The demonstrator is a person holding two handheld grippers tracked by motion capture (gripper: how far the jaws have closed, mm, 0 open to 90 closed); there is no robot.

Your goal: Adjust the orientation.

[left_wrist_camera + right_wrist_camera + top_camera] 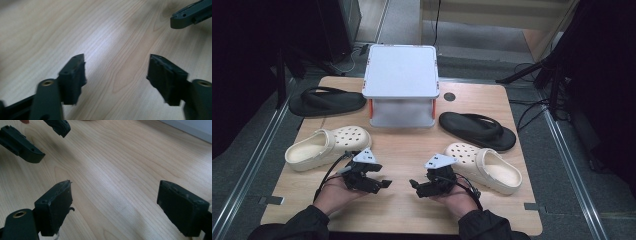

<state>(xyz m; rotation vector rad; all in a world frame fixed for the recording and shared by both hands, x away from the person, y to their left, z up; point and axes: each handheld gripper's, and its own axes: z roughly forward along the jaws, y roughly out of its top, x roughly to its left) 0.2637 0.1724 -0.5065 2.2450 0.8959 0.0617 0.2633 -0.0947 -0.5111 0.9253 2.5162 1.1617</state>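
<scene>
Box (pixel 400 70) lidded, contents hidden — left tool (pixel 384 184), right tool (pixel 413 183) both wide, empty.

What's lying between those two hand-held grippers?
Nothing: bare wooden table separates the left gripper from the right gripper, as the high view shows.

A pale wood-grain tabletop (pixel 507 105) with rounded corners and a small round hole (pixel 449 96) near its far edge was set on a grey carpeted floor (pixel 242 150), flanked on both sides by metal floor rails (pixel 259 145). Dark equipment stands (pixel 557 75) and loose black cables (pixel 532 107) were seen to the right, and dark shapes, too dim to be identified, were seen to the left. A light wooden panel (pixel 492 15) was placed beyond the far end, and a soft sheen of overhead light was thrown across the wood.
</scene>
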